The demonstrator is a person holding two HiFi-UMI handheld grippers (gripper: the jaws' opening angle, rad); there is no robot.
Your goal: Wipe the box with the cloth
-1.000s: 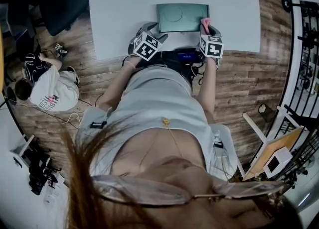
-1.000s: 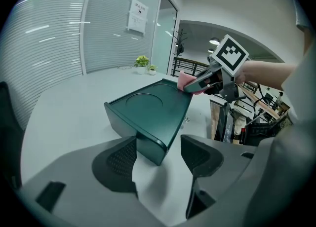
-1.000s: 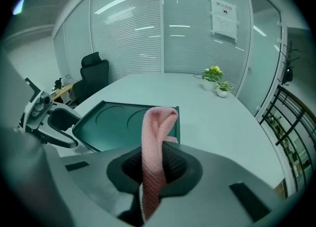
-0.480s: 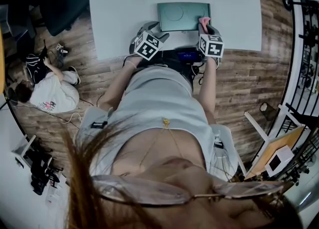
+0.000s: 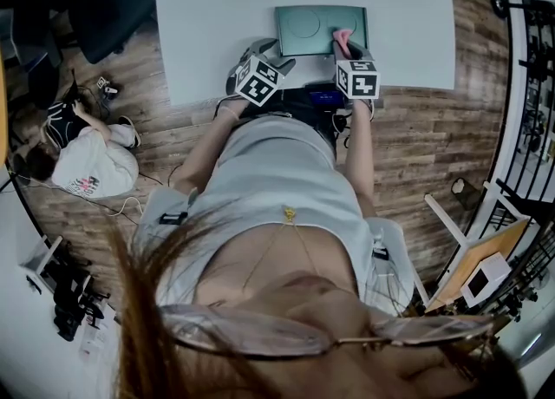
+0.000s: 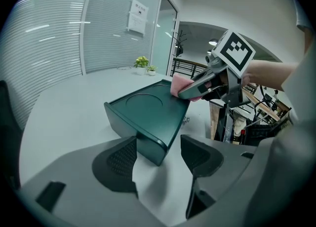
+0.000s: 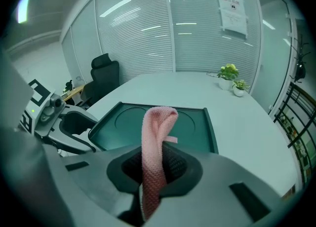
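Right now the dark green box point(image 5: 321, 30) sits flat on the white table point(image 5: 217, 7), close to the edge nearest the person. It has a round mark pressed into its top.

The right gripper point(image 7: 157, 164) is at the near right side of the box. Its jaws are squeezed tight on the pink cloth point(image 7: 155, 142). The cloth sticks up out of the jaws and folds over at its tip. In the head view the pink tip lies over the right end of the box. I cannot tell if it touches the top.

The left gripper point(image 6: 158, 159) is at the near left corner of the box. Its jaws are wide apart and hold nothing. The box corner shows in the gap between them, just past the tips.

Two small potted plants point(image 7: 228, 73) stand far behind the box. A black chair point(image 7: 103, 75) is off past its left side.
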